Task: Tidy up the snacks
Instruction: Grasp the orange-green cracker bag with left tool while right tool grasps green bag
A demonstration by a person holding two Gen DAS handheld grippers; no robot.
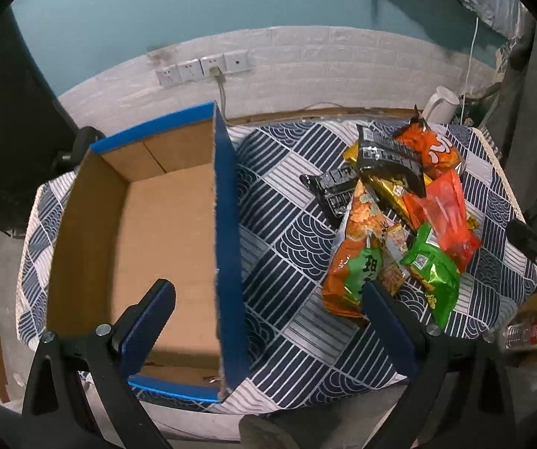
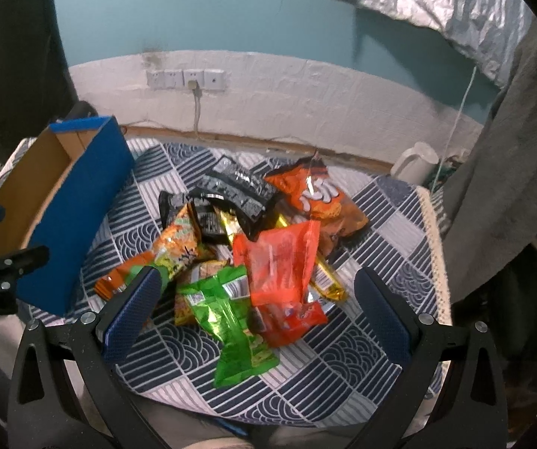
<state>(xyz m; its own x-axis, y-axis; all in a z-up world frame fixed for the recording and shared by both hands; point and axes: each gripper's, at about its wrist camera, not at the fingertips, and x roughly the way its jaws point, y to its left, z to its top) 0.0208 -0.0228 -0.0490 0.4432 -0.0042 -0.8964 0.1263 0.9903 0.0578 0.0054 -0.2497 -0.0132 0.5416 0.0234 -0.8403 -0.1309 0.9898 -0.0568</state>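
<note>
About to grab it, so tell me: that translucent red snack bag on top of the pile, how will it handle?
The red bag looks like thin, creased plastic film, so probably floppy and light. Its glossy surface may slip. It lies over the green bag, which might shift too.

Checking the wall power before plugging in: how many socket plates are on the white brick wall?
4, in one row on the wall behind the table: socket plates. The third has a plug in it.
</note>
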